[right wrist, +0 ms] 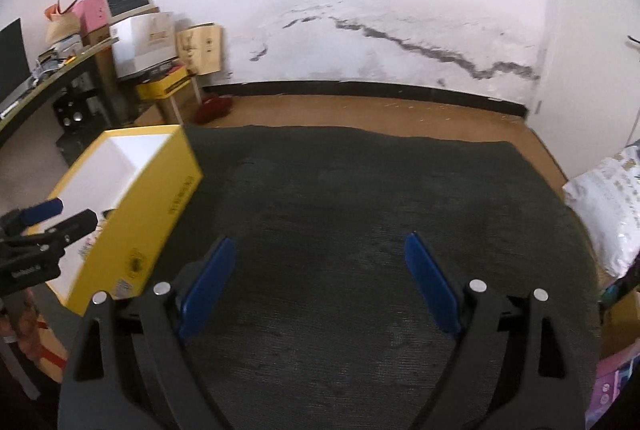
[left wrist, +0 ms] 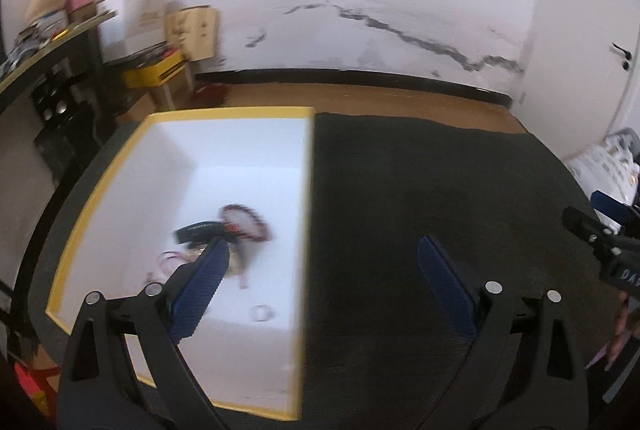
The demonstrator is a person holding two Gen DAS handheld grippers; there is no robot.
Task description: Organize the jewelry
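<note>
Left gripper (left wrist: 320,250) spread wide, straddling the right wall of the yellow box (left wrist: 100,182); blurry jewelry (left wrist: 236,226) lies on the box floor by its left finger. Right gripper (right wrist: 320,250) also wide, nothing held, over the dark mat (right wrist: 360,190)

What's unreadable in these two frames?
- Jewelry pile, left wrist view: motion-blurred, and the left tool's finger covers part of it.
- Small ring, left wrist view: blurred, type unclear.
- Yellow box contents, right wrist view: hidden by its near wall.
</note>
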